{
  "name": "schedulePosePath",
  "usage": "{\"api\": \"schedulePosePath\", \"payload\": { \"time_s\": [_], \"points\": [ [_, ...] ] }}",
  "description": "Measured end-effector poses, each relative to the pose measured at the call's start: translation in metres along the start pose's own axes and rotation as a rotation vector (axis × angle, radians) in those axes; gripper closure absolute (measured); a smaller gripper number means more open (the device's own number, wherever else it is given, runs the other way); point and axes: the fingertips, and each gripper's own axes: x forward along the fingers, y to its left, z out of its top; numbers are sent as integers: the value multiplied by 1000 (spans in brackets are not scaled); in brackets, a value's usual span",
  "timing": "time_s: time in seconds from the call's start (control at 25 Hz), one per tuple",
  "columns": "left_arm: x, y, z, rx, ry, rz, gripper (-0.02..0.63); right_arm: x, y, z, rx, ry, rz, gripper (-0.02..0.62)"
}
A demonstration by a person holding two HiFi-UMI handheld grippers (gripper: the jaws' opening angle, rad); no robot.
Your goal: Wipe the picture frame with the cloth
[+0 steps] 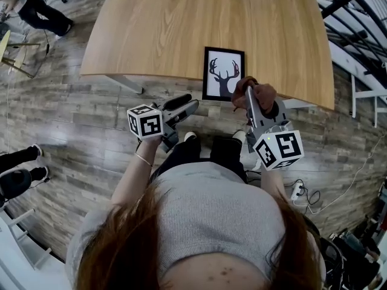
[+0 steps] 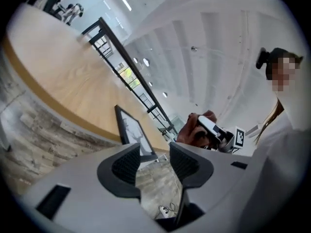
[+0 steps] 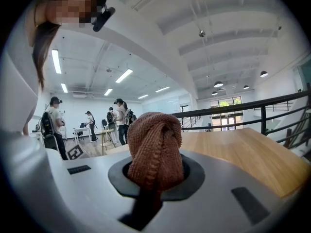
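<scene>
A black picture frame with a deer-antler print lies flat on the wooden table, close to its near edge. My right gripper is shut on a bunched reddish-brown cloth, held at the frame's lower right corner; in the right gripper view the cloth bulges out between the jaws of that gripper. My left gripper hovers over the floor just short of the table edge, left of the frame, and stands open and empty. Its own view looks past the left gripper to the frame and the cloth.
The table's near edge runs just below the frame. A power strip with cable lies on the floor at the right. A black railing runs along the right side. A person's legs show at the left. Several people stand far off.
</scene>
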Motion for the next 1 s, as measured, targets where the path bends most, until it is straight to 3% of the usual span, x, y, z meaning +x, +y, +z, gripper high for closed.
{"api": "schedulePosePath", "payload": {
  "time_s": [0.12,0.2,0.28,0.32,0.36,0.6,0.72,0.88,1.0],
  "points": [
    [0,-32,31,137,-77,-12,524,-2,3,3,-7,-9,-21,549],
    [5,-48,45,303,-94,28,538,-3,5,4,1,-14,-40,549],
    [9,-65,55,522,-123,74,538,-4,5,6,9,-24,-66,549],
    [11,-73,58,600,-144,86,538,-6,6,7,12,-31,-79,549],
    [13,-80,58,640,-162,89,589,-8,7,9,12,-39,-91,549],
    [17,-85,47,583,-197,121,598,-26,13,10,5,-68,-160,549],
    [14,-96,47,593,-234,131,598,-39,17,12,15,-89,-168,549],
    [2,-125,43,636,-320,95,598,-50,32,6,40,-104,-123,549],
    [-7,-143,25,660,-330,110,598,-67,48,3,45,-123,-74,549]
  ]
}}
